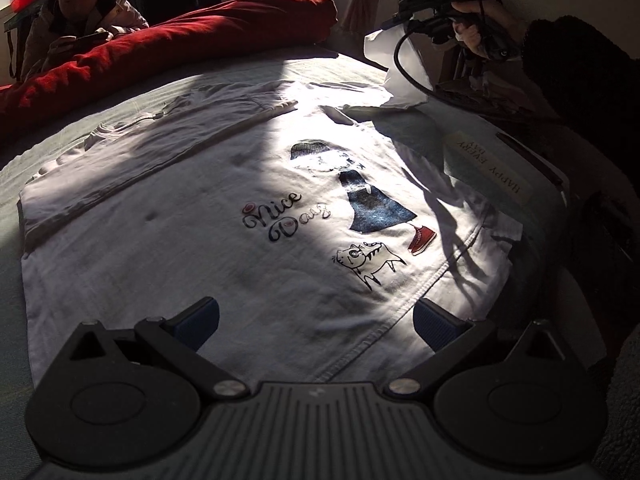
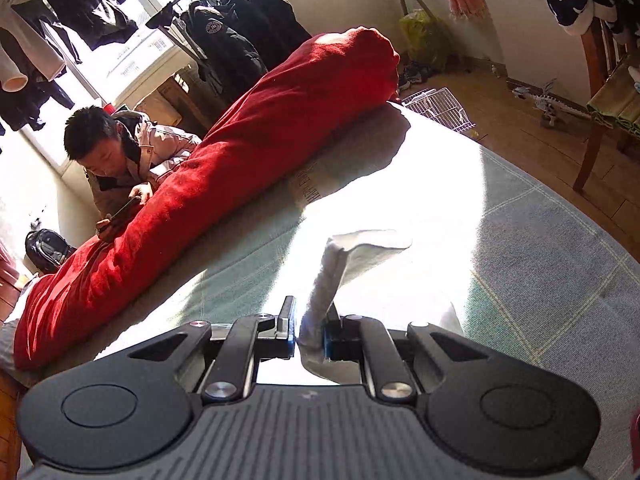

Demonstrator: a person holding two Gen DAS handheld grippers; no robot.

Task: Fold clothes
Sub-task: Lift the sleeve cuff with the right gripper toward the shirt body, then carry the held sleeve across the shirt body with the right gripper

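A: On the bed [image 1: 412, 128], where is the shirt [image 1: 208, 232]?

B: Flat under my left gripper [image 1: 316, 322], whose jaws gape empty over the hem. My right gripper [image 2: 310, 334] pinches a sleeve [image 2: 336, 264], lifted at the far side.

A: Which way to fold?

B: I'd carry the sleeve inward across the print; right hand's nearer.

Ahead of our left tongs [image 1: 316, 322], the T-shirt [image 1: 224, 216] lies flat on the bed [image 1: 420, 128]. Beyond it, to the left, a rolled quilt [image 1: 168, 48] lies along the bed's far edge. Our right tongs [image 2: 310, 334], up at far right, lift one shirt corner [image 2: 340, 264].
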